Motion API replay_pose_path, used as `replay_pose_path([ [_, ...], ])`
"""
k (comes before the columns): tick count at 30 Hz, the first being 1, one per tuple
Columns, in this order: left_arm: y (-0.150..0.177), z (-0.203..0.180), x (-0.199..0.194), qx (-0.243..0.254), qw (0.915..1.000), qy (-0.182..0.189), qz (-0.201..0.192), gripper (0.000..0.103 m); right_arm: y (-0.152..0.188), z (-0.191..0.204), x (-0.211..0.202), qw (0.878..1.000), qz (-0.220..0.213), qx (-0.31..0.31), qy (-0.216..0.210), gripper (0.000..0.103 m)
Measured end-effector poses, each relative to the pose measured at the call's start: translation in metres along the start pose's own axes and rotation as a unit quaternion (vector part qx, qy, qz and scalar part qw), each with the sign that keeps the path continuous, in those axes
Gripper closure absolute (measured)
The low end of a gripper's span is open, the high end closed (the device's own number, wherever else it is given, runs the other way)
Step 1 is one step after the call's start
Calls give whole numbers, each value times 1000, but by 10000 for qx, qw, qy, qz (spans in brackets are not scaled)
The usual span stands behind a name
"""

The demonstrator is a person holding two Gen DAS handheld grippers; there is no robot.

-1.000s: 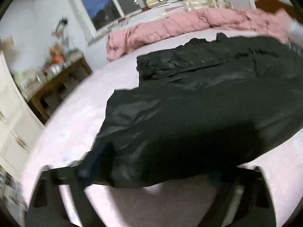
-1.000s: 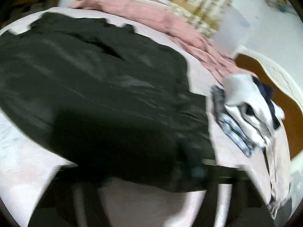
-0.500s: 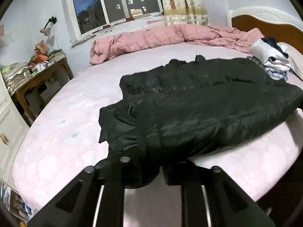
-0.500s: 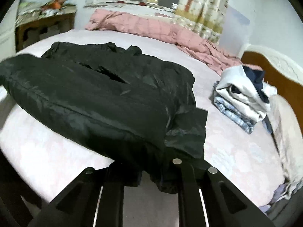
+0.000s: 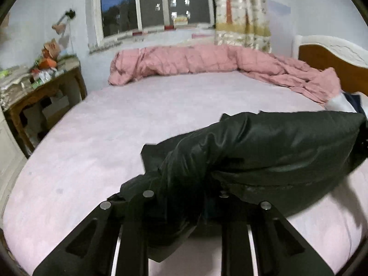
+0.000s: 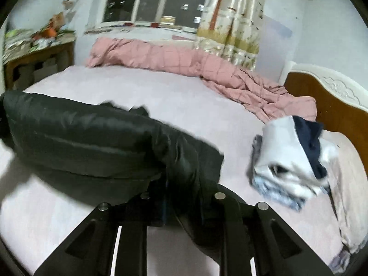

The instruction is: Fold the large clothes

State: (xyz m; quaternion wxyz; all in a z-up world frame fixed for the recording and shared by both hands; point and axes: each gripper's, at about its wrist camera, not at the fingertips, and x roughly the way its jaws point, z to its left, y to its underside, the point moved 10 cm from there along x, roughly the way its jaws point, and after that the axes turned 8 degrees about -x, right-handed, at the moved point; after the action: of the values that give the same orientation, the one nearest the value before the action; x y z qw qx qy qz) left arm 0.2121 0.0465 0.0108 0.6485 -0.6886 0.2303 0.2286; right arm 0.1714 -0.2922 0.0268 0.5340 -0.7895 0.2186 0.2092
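Now both jaws clenched on puffy, glossy black jacket (image 5: 276, 147), sagging between grippers over smooth pink bedsheet (image 5: 138, 124).

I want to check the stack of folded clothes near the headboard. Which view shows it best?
The right wrist view: the stack of folded clothes shows whole, though blurred, beside the headboard. The left wrist view catches only a white and navy sliver behind the black jacket.

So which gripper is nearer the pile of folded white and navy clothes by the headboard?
Right. The right gripper grips the black puffer jacket end beside the pile; the left gripper grips the far end.
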Motion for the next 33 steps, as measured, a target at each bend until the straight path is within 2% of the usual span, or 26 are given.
replay_pose_path([
  [3, -12, 1, 56, -167, 9993, -73, 323, 86, -25, 3, 66, 9994, 207, -146, 240, 83],
  [9, -11, 1, 126, -372, 9975, 81, 599, 85, -37, 14, 146, 9988, 411, -170, 186, 83],
  [12, -8, -1, 141, -309, 9977, 94, 594, 83, -31, 15, 175, 9989, 475, 60, 3, 83],
  [15, -3, -2, 151, -226, 9985, 72, 494, 81, -28, 15, 187, 9993, 363, 101, -49, 83],
  [18, -5, -2, 146, -75, 9998, 140, 130, 79, -28, 16, 188, 9996, 290, 57, -36, 83],
  [19, -7, -2, 140, -95, 9995, 309, -57, 69, -26, 15, 184, 9995, 296, 110, -52, 81],
  [20, -9, -1, 132, -181, 9983, 507, -205, 47, -24, 13, 181, 9991, 373, 189, -62, 75],
  [21, -13, 5, 121, -341, 9969, 576, -408, 37, -21, 11, 177, 9987, 448, 250, -65, 72],
  [22, -18, 10, 108, -446, 9956, 533, -628, 25, -20, 8, 167, 9981, 496, 345, -117, 64],
  [23, -23, 11, 96, -452, 9942, 527, -821, 20, -22, 6, 156, 9982, 385, 428, -177, 48],
  [24, -28, 12, 83, -418, 9928, 533, -987, 16, -27, 1, 141, 9983, 152, 525, -184, 39],
  [25, -31, 13, 70, -380, 9915, 506, -1133, 9, -32, -6, 128, 9981, -68, 596, -123, 24],
  [26, -34, 15, 58, -350, 9902, 453, -1275, 4, -37, -15, 114, 9973, -297, 672, -16, 18],
  [29, -35, 24, 33, -344, 9883, 428, -1421, 0, -44, -42, 81, 9927, -736, 953, 87, 18],
  [31, -30, 31, 32, -441, 9898, 531, -1246, 0, -40, -62, 68, 9881, -898, 1247, 100, 16],
  [33, -25, 38, 39, -570, 9910, 589, -1063, 0, -28, -80, 66, 9847, -863, 1512, 71, 15],
])
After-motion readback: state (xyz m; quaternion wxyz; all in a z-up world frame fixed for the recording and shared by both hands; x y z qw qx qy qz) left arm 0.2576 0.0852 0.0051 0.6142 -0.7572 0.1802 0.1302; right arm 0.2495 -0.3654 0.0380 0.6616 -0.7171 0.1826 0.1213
